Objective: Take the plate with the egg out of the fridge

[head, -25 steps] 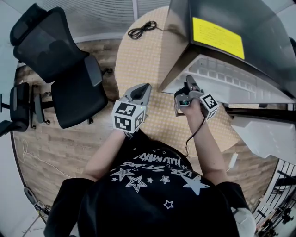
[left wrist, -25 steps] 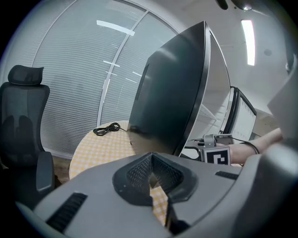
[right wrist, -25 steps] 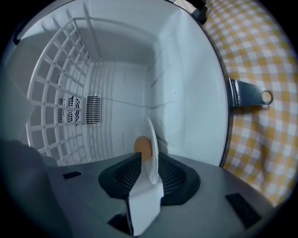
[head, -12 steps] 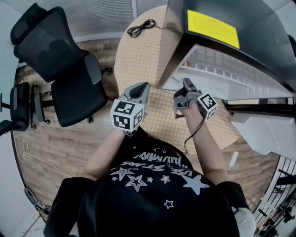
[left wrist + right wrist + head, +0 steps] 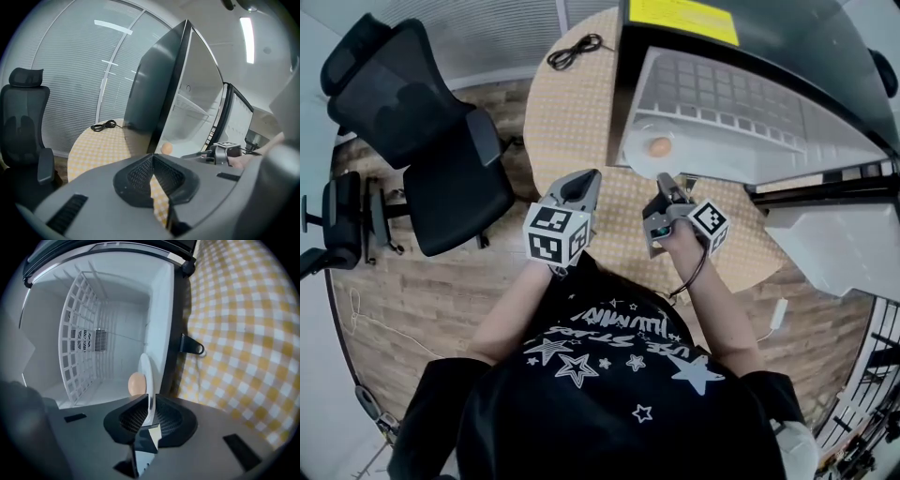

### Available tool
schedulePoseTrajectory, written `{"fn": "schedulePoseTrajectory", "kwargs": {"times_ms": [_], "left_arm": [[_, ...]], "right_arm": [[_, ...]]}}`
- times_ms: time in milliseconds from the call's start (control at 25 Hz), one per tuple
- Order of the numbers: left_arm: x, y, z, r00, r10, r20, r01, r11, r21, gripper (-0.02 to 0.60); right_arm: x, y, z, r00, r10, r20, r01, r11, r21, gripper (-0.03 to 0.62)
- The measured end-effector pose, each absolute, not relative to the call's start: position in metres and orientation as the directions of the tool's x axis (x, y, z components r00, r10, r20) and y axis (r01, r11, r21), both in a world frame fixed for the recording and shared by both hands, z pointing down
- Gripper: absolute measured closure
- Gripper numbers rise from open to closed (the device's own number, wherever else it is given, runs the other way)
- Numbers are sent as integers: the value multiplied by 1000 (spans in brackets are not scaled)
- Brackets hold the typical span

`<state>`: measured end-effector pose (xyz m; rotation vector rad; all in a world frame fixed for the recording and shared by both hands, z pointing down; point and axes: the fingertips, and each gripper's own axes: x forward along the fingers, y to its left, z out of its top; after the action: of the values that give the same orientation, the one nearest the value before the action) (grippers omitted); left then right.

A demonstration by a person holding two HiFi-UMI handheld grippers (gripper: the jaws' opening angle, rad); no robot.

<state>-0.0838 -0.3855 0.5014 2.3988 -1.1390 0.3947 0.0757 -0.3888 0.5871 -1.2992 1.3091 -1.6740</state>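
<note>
The small black fridge point(image 5: 750, 103) stands open on the round checked table point(image 5: 572, 122). On its white floor lies a white plate point(image 5: 645, 142) with a brown egg point(image 5: 659, 146). My right gripper point(image 5: 662, 190) reaches into the opening. In the right gripper view the plate point(image 5: 146, 376) shows edge-on, its near rim pinched between the shut jaws of the right gripper point(image 5: 148, 420), and the egg point(image 5: 136, 383) rests just left of it. My left gripper point(image 5: 584, 184) hovers over the table left of the fridge, shut and holding nothing; its own view shows the left gripper point(image 5: 152, 176) and the egg point(image 5: 167, 148).
The fridge door point(image 5: 825, 253) hangs open to the right. A wire shelf point(image 5: 77, 338) lines the fridge interior. A black cable point(image 5: 575, 52) lies coiled at the table's far side. Left of the table stands a black office chair point(image 5: 422, 141) on the wooden floor.
The head view has shifted, so the fridge interior with the plate and egg now shows. The right gripper sits slightly lower and further left. The left gripper has barely moved.
</note>
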Motion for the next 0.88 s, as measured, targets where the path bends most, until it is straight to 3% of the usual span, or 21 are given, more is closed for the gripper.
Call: {"fn": "schedulePoseTrajectory", "kwargs": {"times_ms": [80, 160, 200, 320, 360, 440, 880], "left_arm": [[-80, -379, 502, 617, -652, 441, -784, -560, 268, 580], [-78, -374, 500, 612, -656, 441, -787, -559, 260, 579], [-78, -372, 499, 608, -660, 441, -790, -557, 256, 578], [-82, -365, 498, 591, -672, 446, -803, -546, 241, 580], [-84, -363, 497, 583, -678, 449, -808, -540, 234, 579], [-88, -360, 497, 565, -689, 454, -820, -528, 221, 579], [-78, -316, 485, 516, -728, 451, -852, -489, 186, 579]], "right_arm": [[79, -391, 589, -309, -902, 302, -89, -289, -953, 540], [82, -396, 592, -305, -905, 297, -69, -290, -955, 433], [83, -397, 593, -304, -906, 296, -66, -290, -955, 428], [85, -398, 593, -297, -909, 291, -81, -280, -957, 451], [85, -399, 592, -296, -911, 286, -83, -273, -958, 513], [86, -401, 587, -311, -914, 259, -85, -245, -966, 548], [99, -373, 538, -404, -909, 100, -30, -96, -995, 556]]}}
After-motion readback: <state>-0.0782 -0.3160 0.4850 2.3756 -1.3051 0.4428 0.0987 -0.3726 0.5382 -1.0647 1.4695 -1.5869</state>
